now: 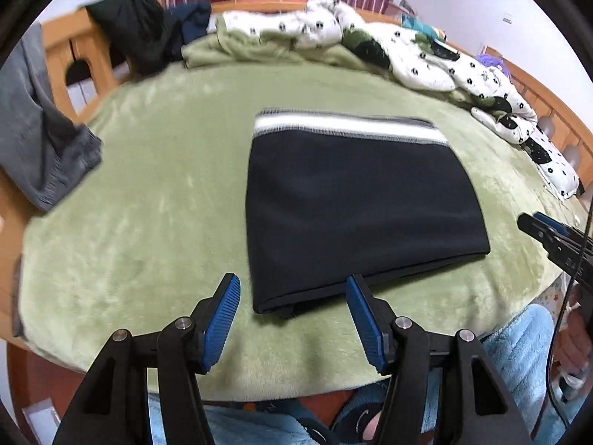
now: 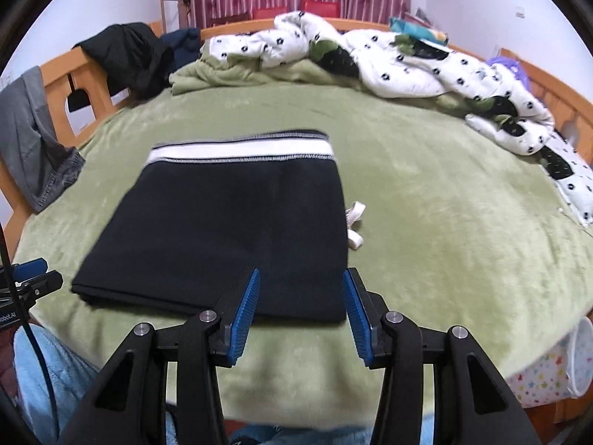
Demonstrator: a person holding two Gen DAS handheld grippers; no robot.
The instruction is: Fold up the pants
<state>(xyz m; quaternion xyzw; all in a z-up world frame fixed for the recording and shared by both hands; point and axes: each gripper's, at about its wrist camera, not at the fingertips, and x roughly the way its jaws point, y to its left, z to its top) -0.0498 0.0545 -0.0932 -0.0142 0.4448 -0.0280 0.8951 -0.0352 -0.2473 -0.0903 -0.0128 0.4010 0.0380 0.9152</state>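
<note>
The black pants (image 1: pixel 352 211) lie folded into a flat rectangle on the green blanket (image 1: pixel 155 193), with the white-striped waistband at the far edge. They also show in the right wrist view (image 2: pixel 229 230), with a white drawstring (image 2: pixel 355 222) sticking out at their right side. My left gripper (image 1: pixel 292 285) is open and empty, just above the near left corner of the pants. My right gripper (image 2: pixel 301 282) is open and empty over the near right corner. The right gripper also shows at the right edge of the left wrist view (image 1: pixel 548 237).
A white patterned quilt (image 2: pixel 407 63) is bunched along the far and right side of the bed. Dark clothes (image 2: pixel 126 55) hang on the wooden bed rail (image 2: pixel 55 74) at the far left, grey pants (image 2: pixel 33 141) at the left. The bed's near edge lies just below the grippers.
</note>
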